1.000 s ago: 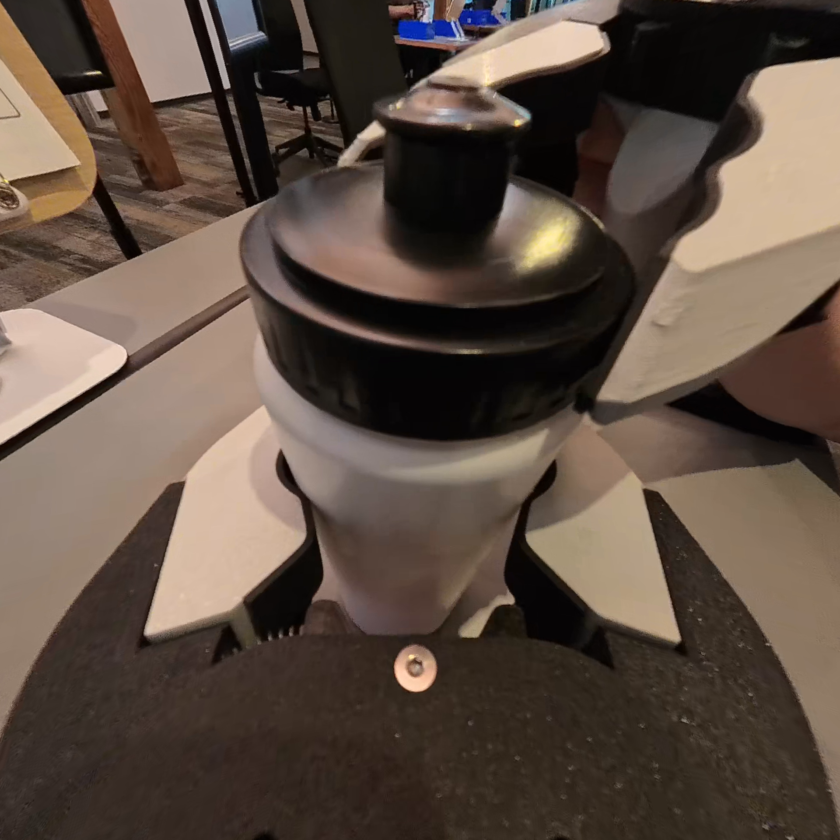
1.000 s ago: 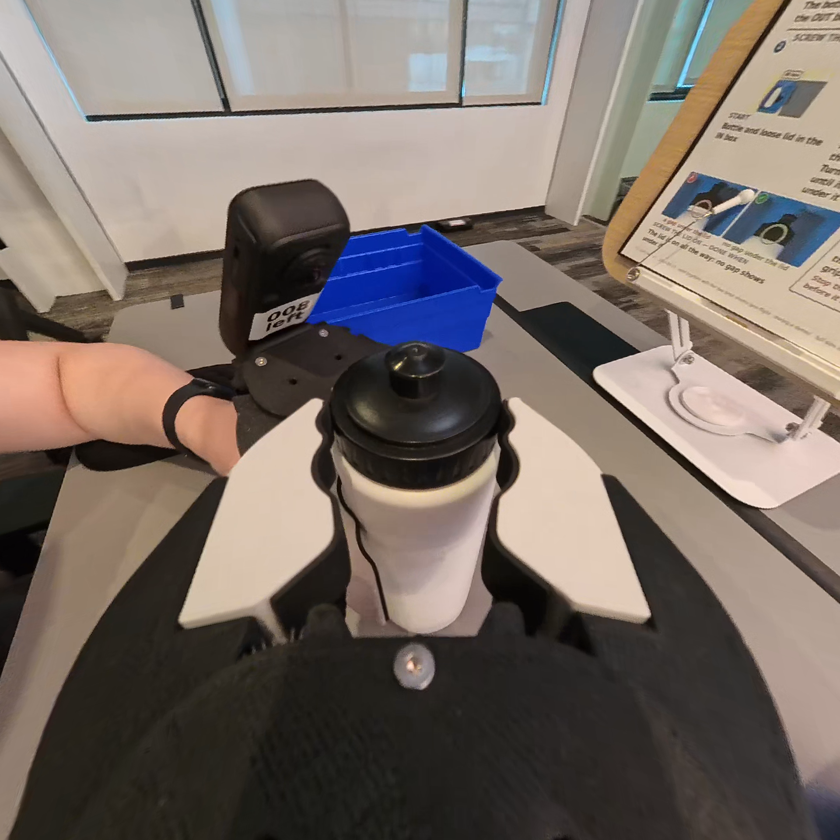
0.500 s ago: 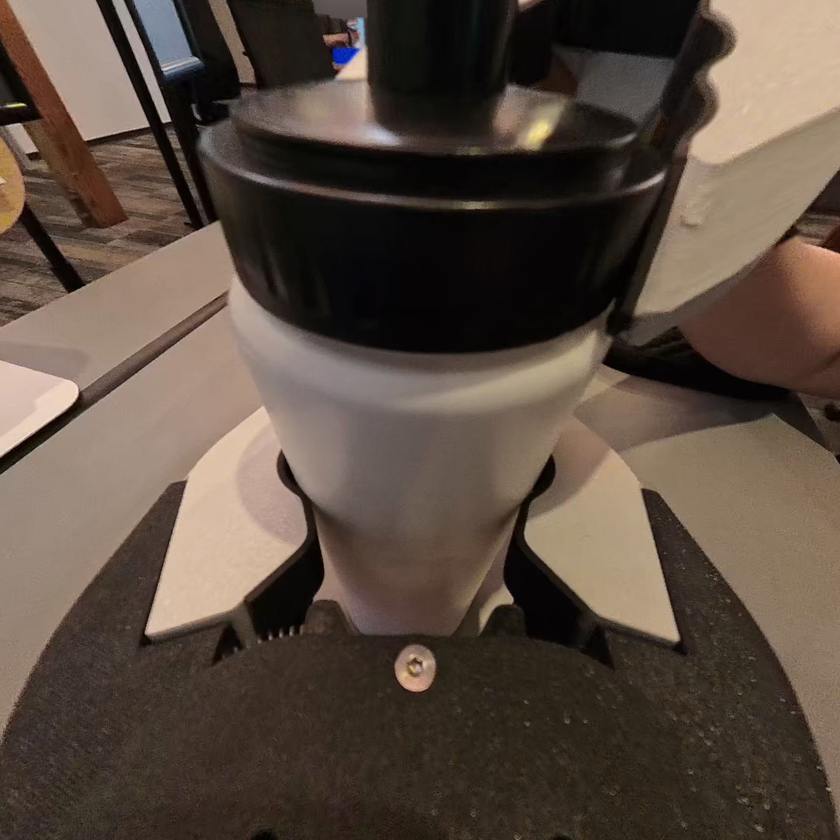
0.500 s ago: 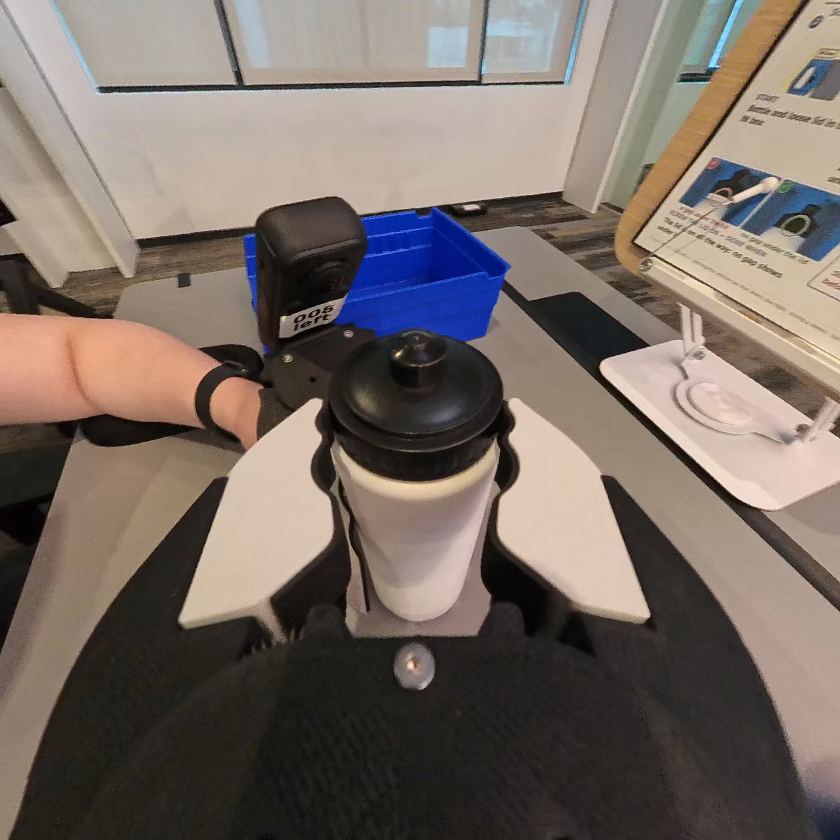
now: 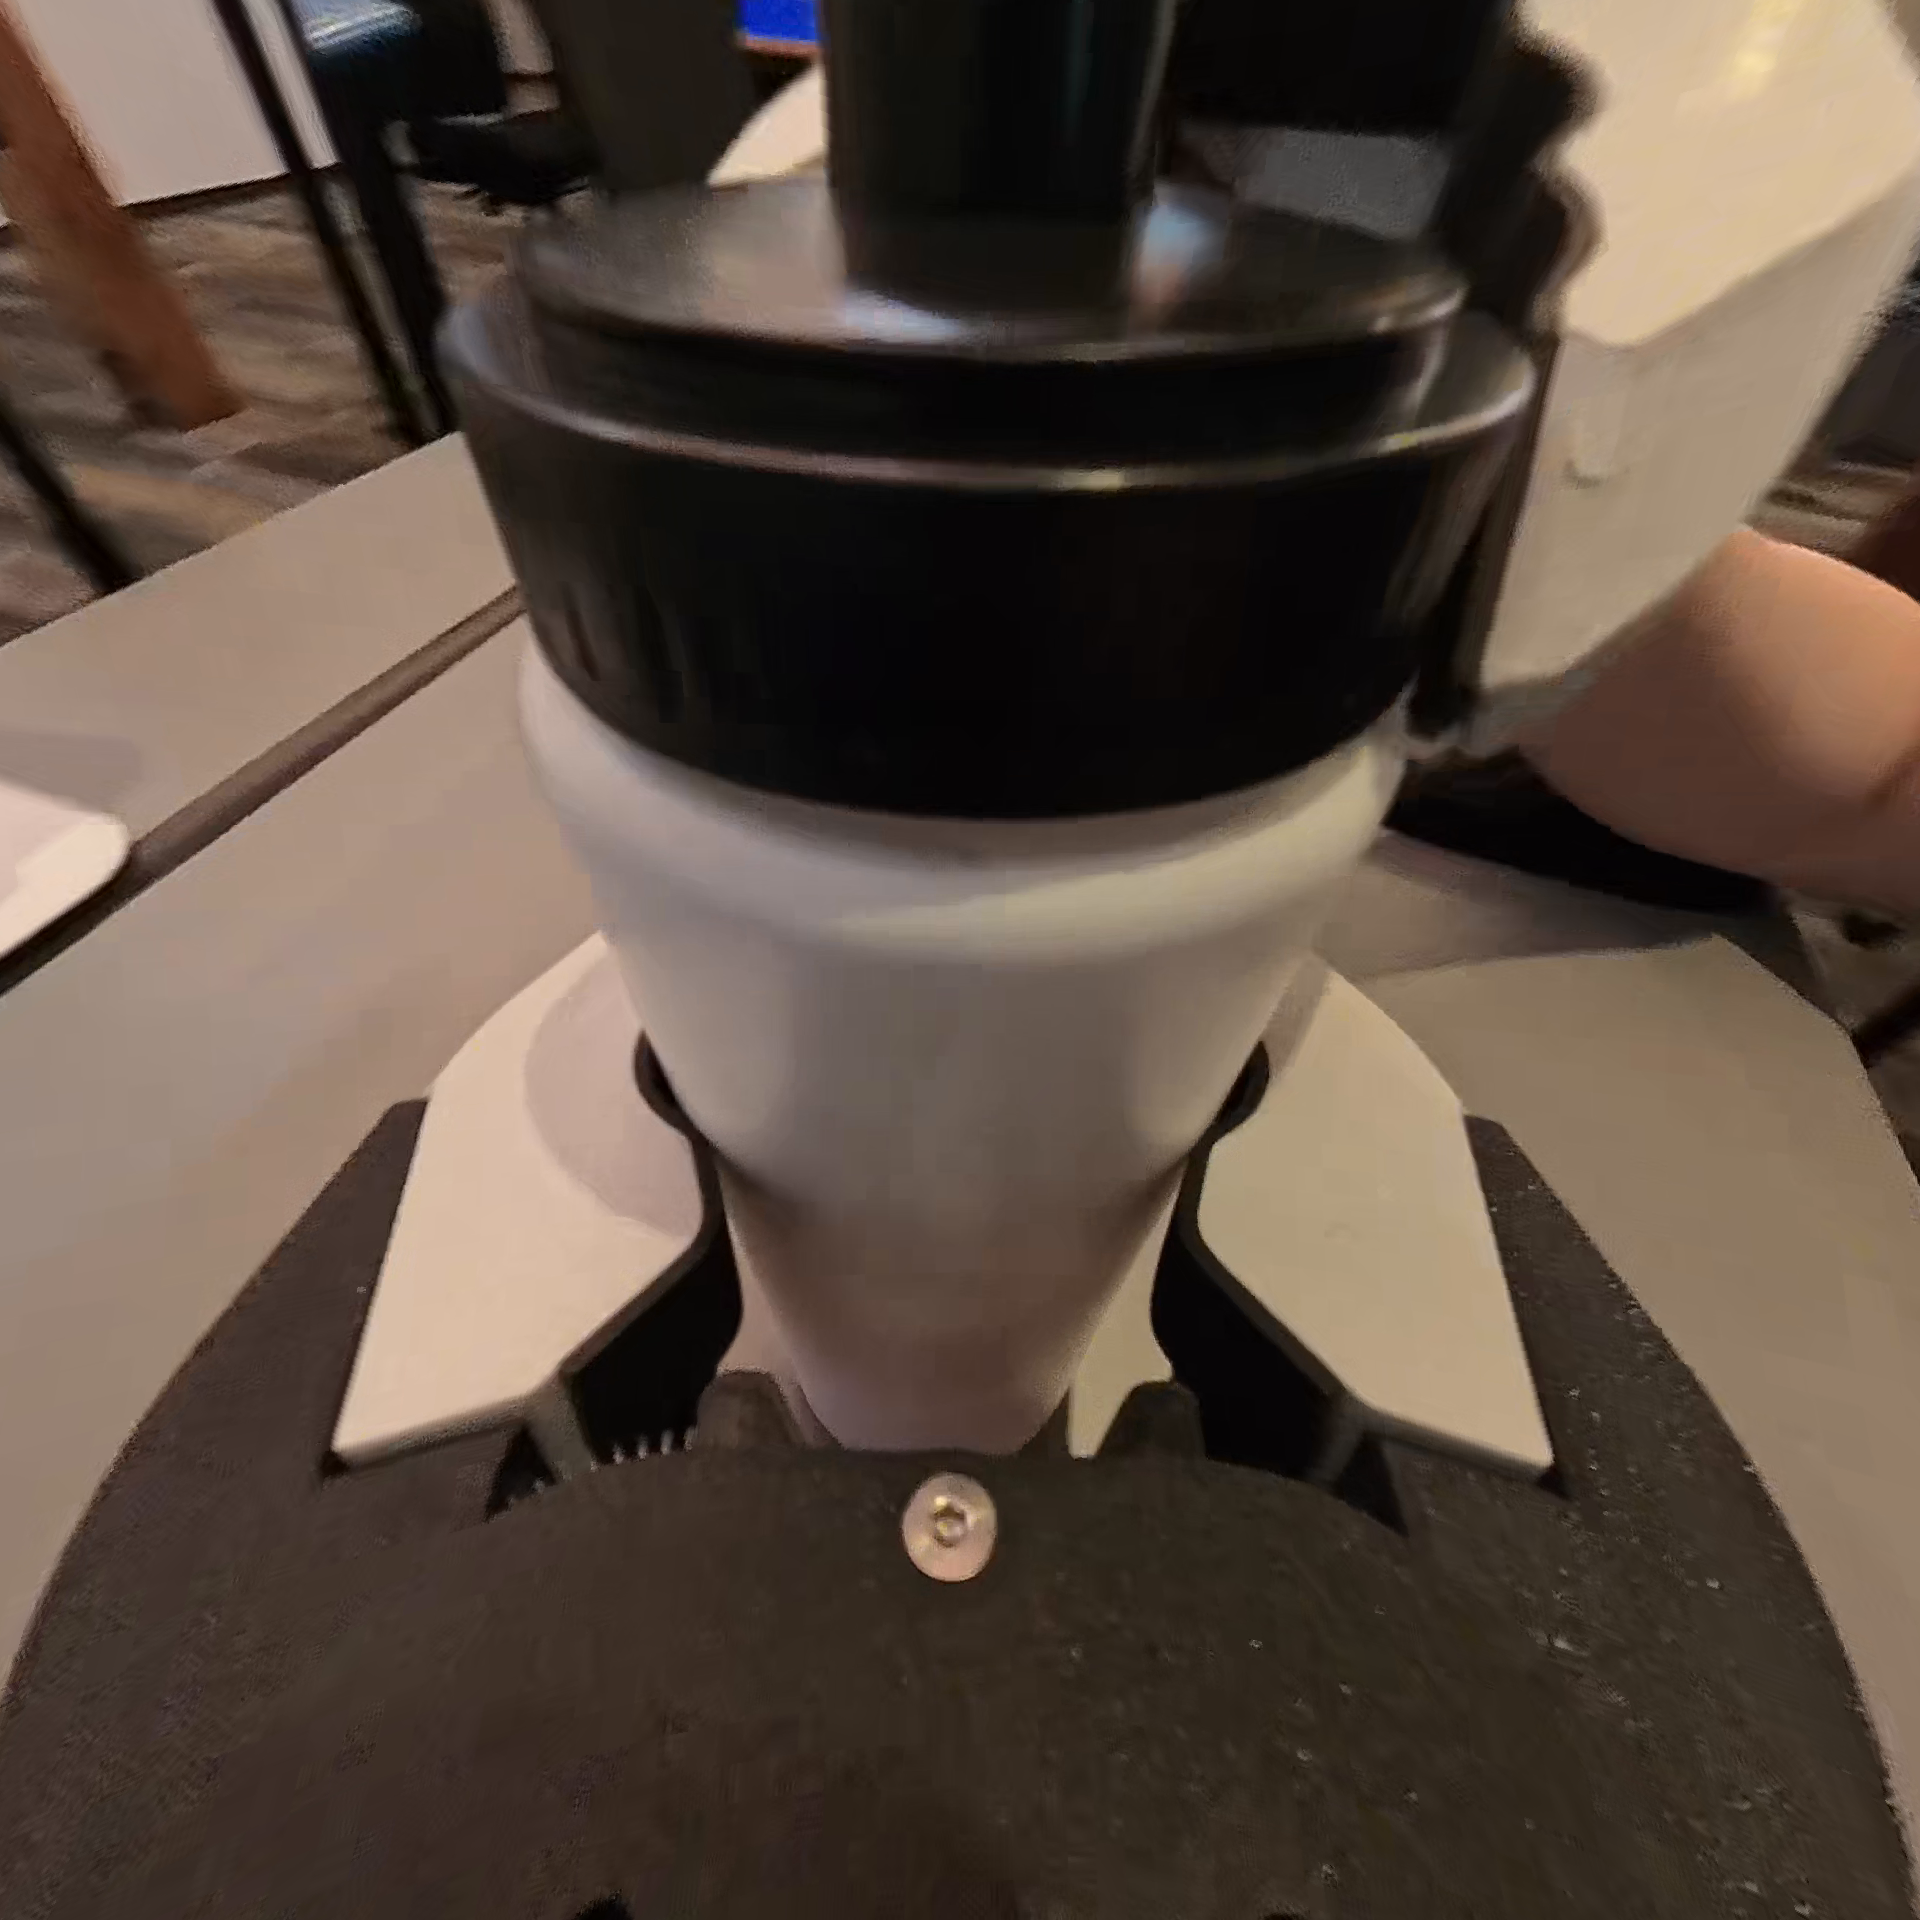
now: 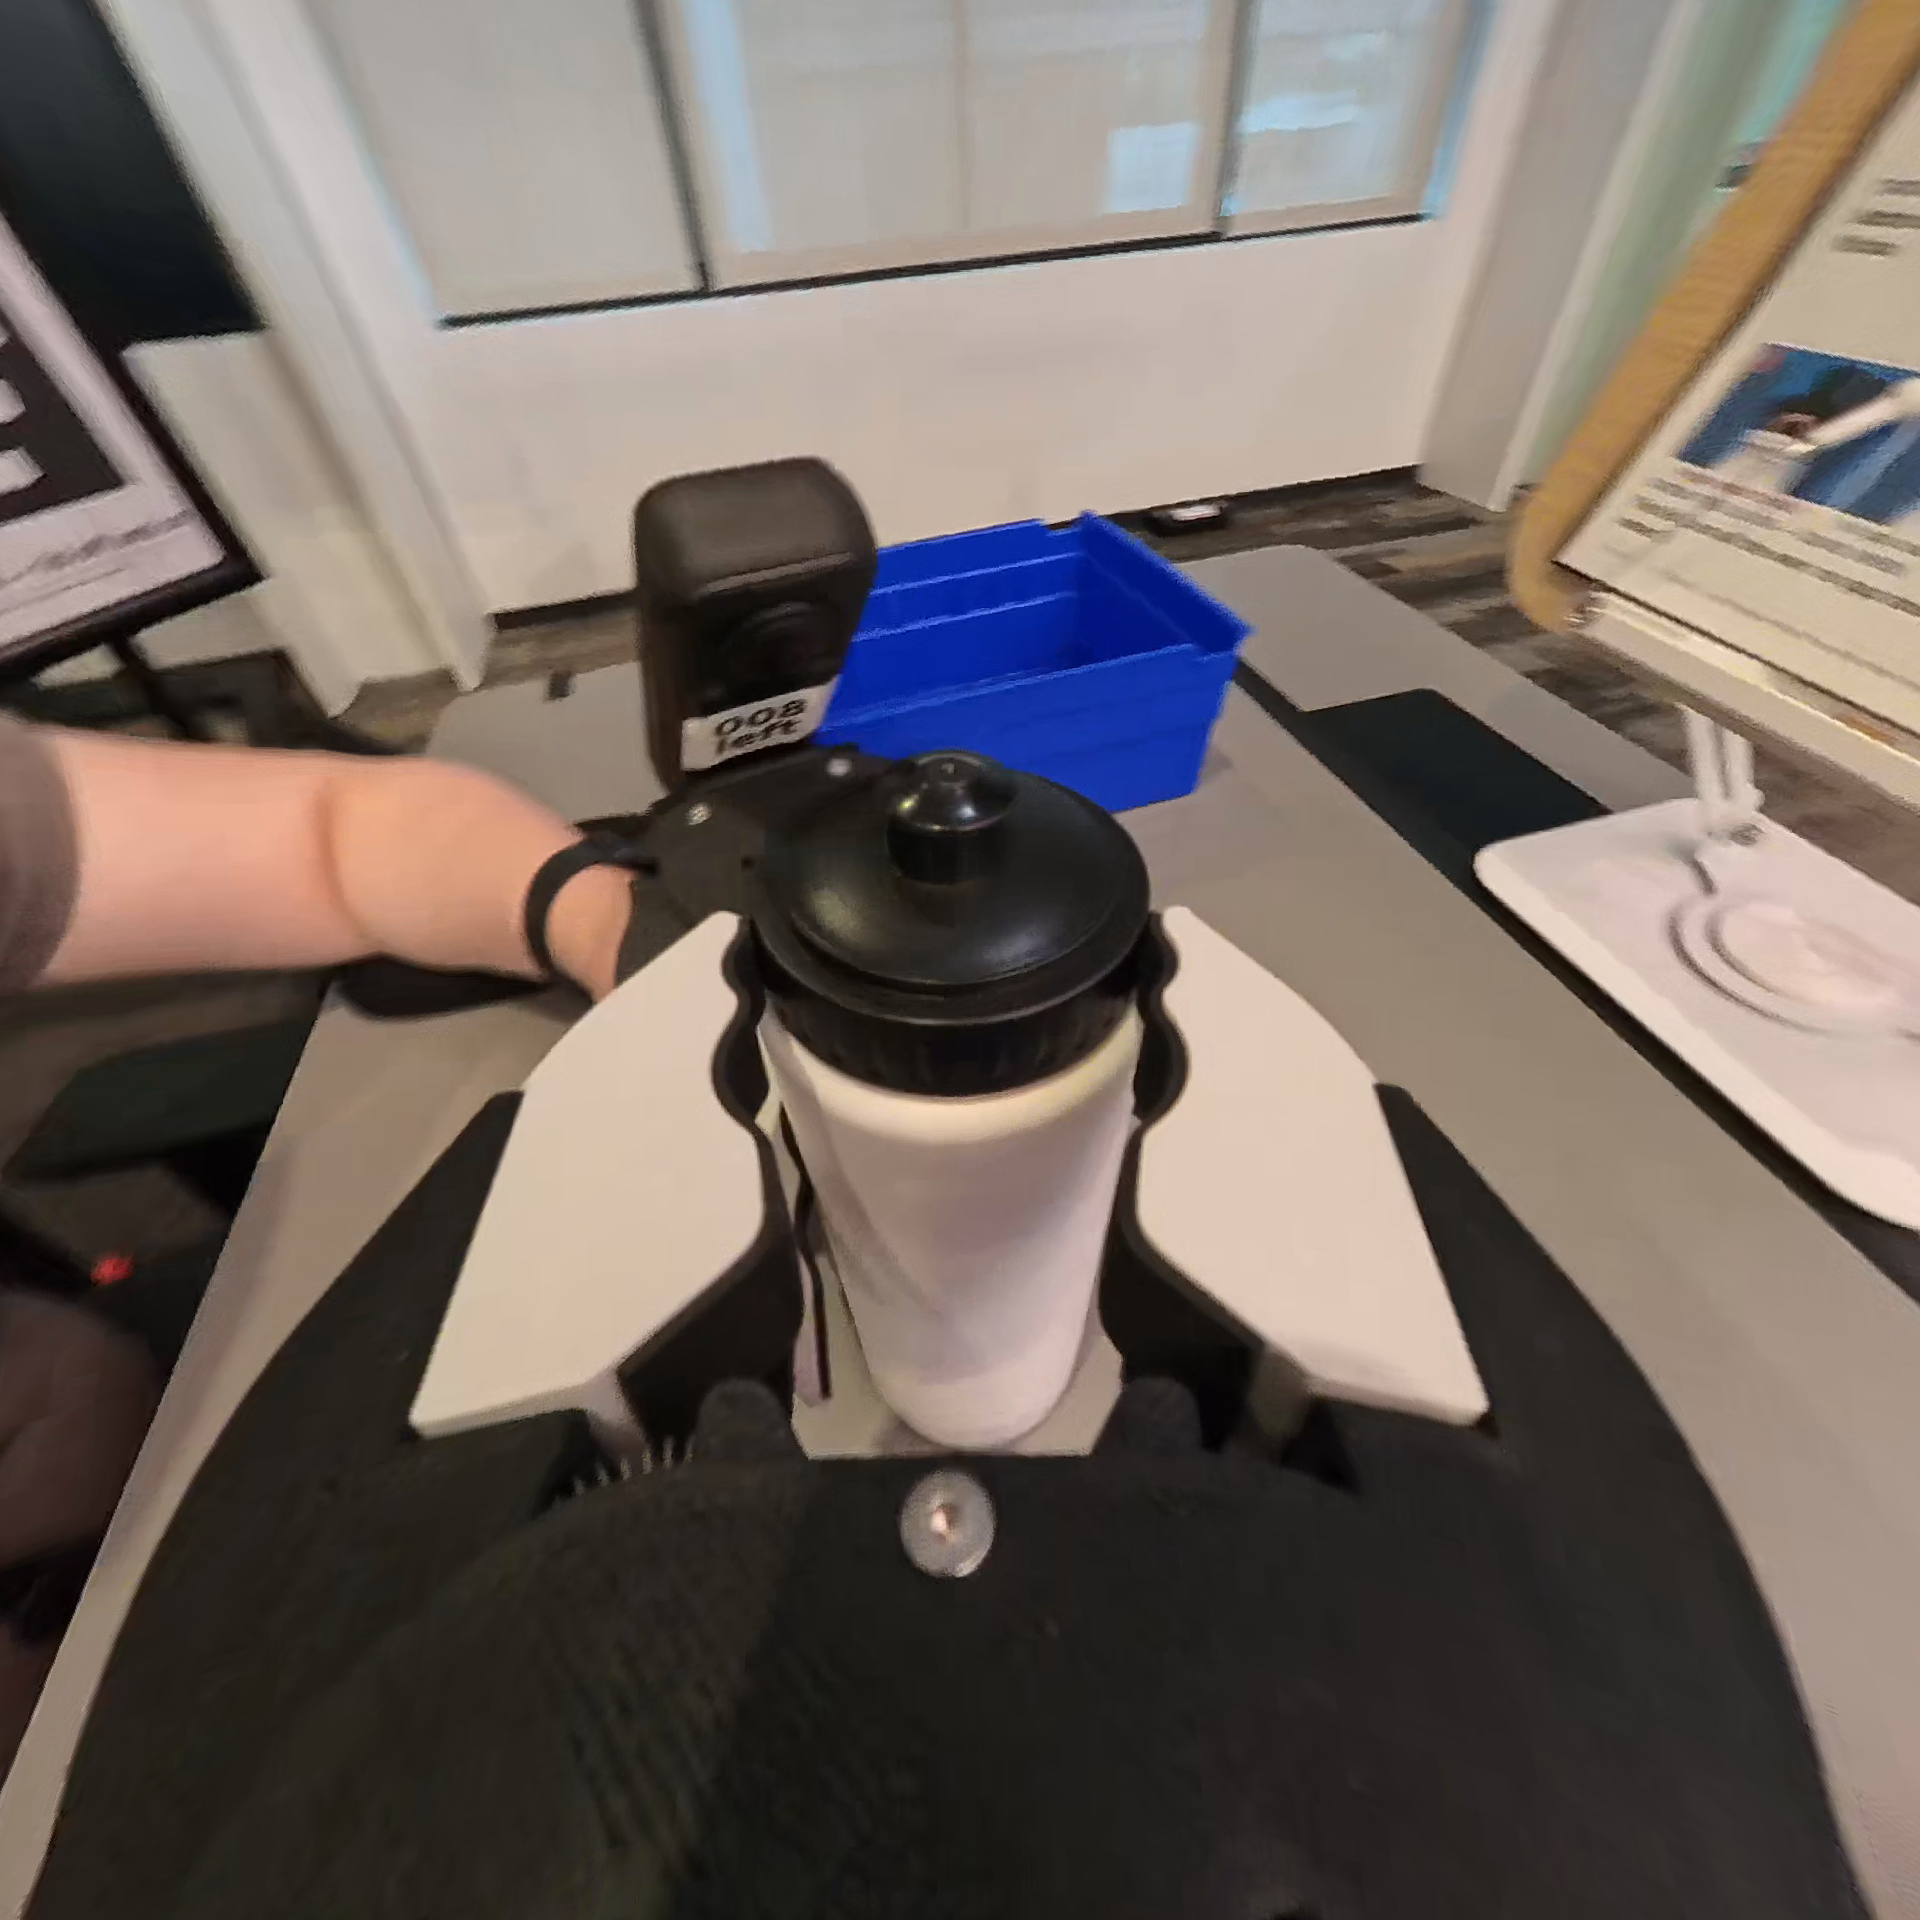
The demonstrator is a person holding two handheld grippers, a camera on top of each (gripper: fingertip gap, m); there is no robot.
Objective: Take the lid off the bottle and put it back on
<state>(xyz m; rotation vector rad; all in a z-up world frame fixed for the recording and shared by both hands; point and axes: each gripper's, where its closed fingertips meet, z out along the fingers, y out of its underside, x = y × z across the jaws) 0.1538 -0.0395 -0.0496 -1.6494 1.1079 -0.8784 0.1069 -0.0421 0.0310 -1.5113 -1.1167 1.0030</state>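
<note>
Two handheld grippers share one white plastic squeeze bottle [image 5: 966,1122] over a grey surface [image 6: 1340,831]. Nearest the lens in the left wrist view, the left gripper [image 5: 951,1174] pinches the bottle's white body low down, its white fingers [image 5: 520,1226] pressed against both sides. In the right wrist view the right gripper [image 6: 951,997] grips higher, its scalloped black pads closed on the ribbed rim of the black screw-on lid with pull spout [image 6: 951,935]. The lid sits on the bottle's neck with no gap visible; whether it is being loosened or tightened cannot be told.

Done well, the turn likely calls for the lower grip to hold the body firm without crushing the soft wall, while the upper grip twists squarely about the bottle's axis, kept upright so the threads do not cross.

Beyond the bottle, a bare forearm with a dark wristband [image 6: 312,862] reaches in, and the left gripper's black camera block [image 6: 748,613] stands above it. Farther back rest an open blue plastic bin [image 6: 1039,665] and, to the right, a white stand base [image 6: 1621,935] carrying a wood-edged instruction board [image 6: 1683,281].
</note>
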